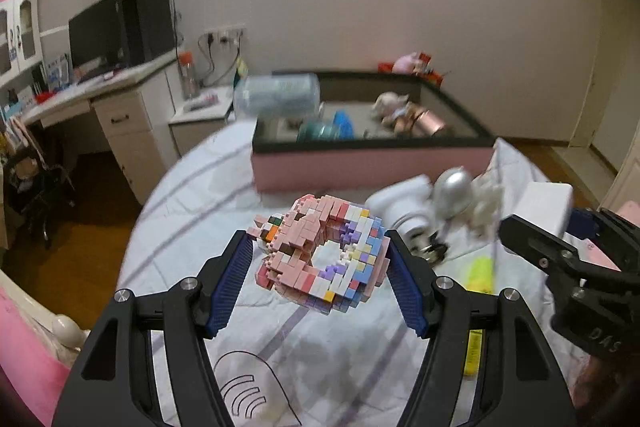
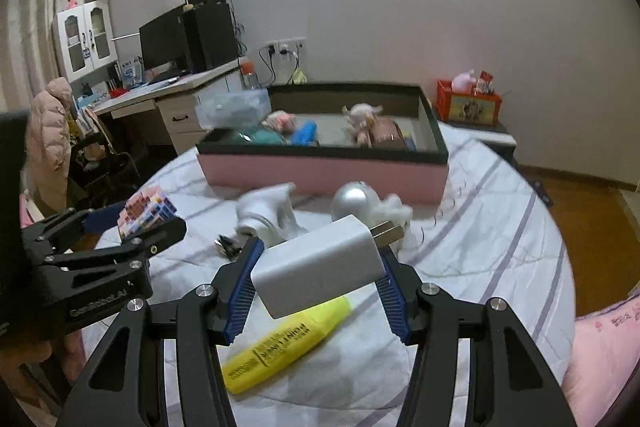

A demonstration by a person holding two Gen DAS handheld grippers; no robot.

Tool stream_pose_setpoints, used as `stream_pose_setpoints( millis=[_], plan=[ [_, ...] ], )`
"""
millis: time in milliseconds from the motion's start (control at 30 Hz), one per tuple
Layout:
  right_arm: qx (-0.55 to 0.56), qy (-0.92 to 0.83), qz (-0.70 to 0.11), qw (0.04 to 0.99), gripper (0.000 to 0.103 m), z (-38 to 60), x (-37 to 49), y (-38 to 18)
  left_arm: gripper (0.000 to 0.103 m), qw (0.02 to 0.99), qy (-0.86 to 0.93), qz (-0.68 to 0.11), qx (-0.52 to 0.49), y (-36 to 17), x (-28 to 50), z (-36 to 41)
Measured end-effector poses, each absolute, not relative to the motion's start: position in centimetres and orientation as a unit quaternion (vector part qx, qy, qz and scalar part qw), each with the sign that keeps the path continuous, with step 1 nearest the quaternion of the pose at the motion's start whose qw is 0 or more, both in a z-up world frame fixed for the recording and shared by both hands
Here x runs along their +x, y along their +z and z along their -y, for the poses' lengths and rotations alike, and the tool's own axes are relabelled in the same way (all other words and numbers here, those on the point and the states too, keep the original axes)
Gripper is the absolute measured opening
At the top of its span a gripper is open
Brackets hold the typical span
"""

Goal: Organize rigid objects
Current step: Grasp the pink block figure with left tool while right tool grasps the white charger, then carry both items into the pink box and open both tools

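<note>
My left gripper (image 1: 320, 255) is shut on a pastel block-built donut model (image 1: 320, 255) and holds it above the striped bed sheet. The model also shows in the right wrist view (image 2: 146, 213). My right gripper (image 2: 320, 263) is shut on a white charger plug (image 2: 320, 263), raised above a yellow highlighter (image 2: 286, 341). The charger also shows in the left wrist view (image 1: 548, 201). A pink storage box (image 2: 324, 169) with a black rim stands farther up the bed and holds several toys. A silver ball (image 2: 354, 201) and white objects (image 2: 268, 211) lie in front of it.
A clear plastic container (image 1: 276, 95) rests on the box's left corner. A desk with a monitor (image 1: 96, 35) stands at left. A red crate (image 2: 468, 103) sits on a bedside stand at right. A pink pillow (image 2: 604, 355) lies at the bed's right edge.
</note>
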State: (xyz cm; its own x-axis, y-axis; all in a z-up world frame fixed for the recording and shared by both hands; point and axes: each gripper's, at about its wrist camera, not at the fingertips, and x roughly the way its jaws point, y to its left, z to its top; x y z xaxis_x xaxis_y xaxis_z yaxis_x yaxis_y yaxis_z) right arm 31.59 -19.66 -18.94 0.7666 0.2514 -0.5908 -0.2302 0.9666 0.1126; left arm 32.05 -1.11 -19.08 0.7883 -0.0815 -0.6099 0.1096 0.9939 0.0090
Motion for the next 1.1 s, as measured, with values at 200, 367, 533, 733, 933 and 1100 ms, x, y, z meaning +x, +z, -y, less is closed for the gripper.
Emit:
stream_pose_setpoints(
  millis=[200, 367, 533, 733, 933, 1100],
  plan=[
    [0.016, 0.122, -0.264, 0.957, 0.056, 19.1, 29.5, -15.2, 0.068, 0.964, -0.047, -0.262, 0.028, -15.2, 29.7, 1.9],
    [0.014, 0.121, -0.228, 0.966, 0.056, 19.0, 27.9, -12.8, 0.068, 0.975, -0.04, -0.216, 0.044, -12.6, 28.2, 2.7],
    [0.012, 0.117, -0.201, 0.972, 0.056, 19.1, 26.8, -11.1, 0.068, 0.981, -0.028, -0.184, 0.05, -10.9, 27.0, 2.8],
    [0.011, 0.114, -0.18, 0.977, 0.056, 19.2, 26.4, -9.8, 0.068, 0.987, -0.016, -0.148, 0.054, -9.5, 26.3, 3.1],
    [0.009, 0.112, -0.169, 0.979, 0.056, 19.2, 26.4, -9.2, 0.068, 0.989, -0.015, -0.135, 0.058, -8.9, 26.7, 3.3],
    [0.007, 0.107, -0.164, 0.981, 0.056, 19.2, 27.1, -8.8, 0.068, 0.99, -0.015, -0.129, 0.064, -8.6, 27.7, 3.7]
  ],
)
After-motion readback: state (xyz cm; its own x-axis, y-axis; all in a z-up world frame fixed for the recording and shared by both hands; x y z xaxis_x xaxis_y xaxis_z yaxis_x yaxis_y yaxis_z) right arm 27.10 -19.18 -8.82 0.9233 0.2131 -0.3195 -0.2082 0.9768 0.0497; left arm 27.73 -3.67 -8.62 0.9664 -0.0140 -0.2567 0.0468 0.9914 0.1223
